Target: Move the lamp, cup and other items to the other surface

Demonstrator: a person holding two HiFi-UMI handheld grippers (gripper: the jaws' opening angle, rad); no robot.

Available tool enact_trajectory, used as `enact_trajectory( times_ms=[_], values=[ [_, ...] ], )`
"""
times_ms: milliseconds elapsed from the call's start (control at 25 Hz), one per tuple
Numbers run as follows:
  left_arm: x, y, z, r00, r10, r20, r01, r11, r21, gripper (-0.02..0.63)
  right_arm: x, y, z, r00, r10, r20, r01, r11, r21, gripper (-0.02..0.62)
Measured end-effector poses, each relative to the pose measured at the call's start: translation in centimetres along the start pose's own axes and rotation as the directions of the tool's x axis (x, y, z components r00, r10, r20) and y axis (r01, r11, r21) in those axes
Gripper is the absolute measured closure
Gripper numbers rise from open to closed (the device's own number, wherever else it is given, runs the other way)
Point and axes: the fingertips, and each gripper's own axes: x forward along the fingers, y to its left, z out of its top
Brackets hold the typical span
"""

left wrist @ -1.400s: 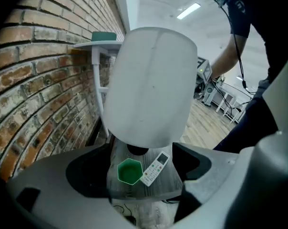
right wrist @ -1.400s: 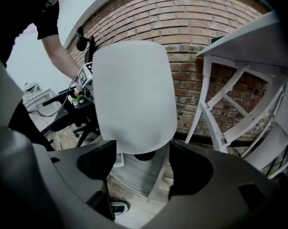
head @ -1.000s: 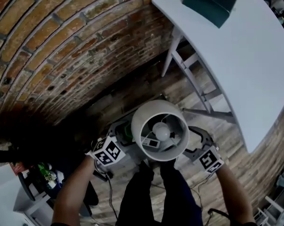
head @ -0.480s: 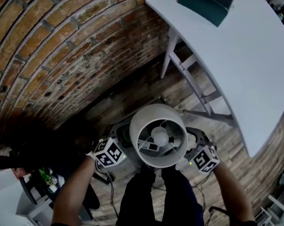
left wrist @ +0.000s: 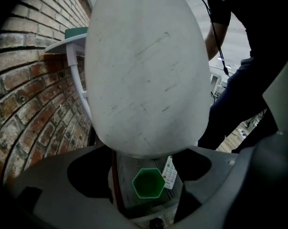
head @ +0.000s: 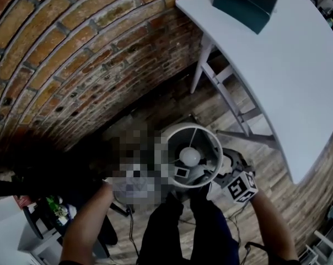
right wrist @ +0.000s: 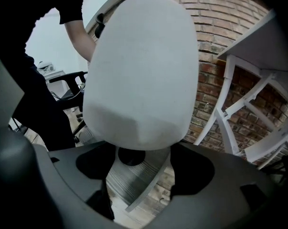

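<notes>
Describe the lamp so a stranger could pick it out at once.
Start at the white table by the brick wall; beside it, over the wood floor, the left gripper and right gripper hold one thing. That is the lamp: the only round white shade, open-topped with a bulb showing inside.

White-shaded lamp, upright, aloft

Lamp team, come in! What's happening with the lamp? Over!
Left claw, right claw: both shut on lamp. Lamp up off the floor, not yet at white table. Teal case on table's far end.
</notes>
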Motion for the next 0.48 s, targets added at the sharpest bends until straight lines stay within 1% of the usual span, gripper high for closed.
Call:
enact_trajectory(
  times_ms=[80, 160, 240, 360, 480],
  values=[
    [-0.3, 0.0, 0.2, 1.000, 0.009, 0.012, -0.009, 1.000, -0.011, 0.218, -0.1, 0.1, -0.2, 1.000, -0.009, -0.005, 0.009, 1.000, -0.010, 0.235],
    [-0.3, -0.2, 0.1, 1.000, 0.017, 0.006, -0.017, 1.000, 0.003, 0.218, -0.3, 0.3, -0.3, 1.000, -0.019, -0.005, 0.019, 1.000, -0.012, 0.241],
    [-0.2, -0.3, 0.3, 1.000, 0.031, 0.004, -0.031, 0.999, 0.022, 0.218, -0.6, 0.2, 0.0, 0.999, -0.041, 0.011, 0.041, 0.999, 0.001, 0.242],
    [-0.4, -0.3, 0.9, 0.998, 0.053, 0.021, -0.053, 0.998, 0.031, 0.218, -1.0, -0.2, 0.8, 0.997, -0.072, 0.039, 0.071, 0.997, 0.024, 0.242],
    [-0.9, -0.5, 1.6, 0.997, 0.067, 0.034, -0.068, 0.997, 0.035, 0.218, -1.7, -0.4, 1.3, 0.995, -0.090, 0.045, 0.089, 0.996, 0.016, 0.244]
  ],
)
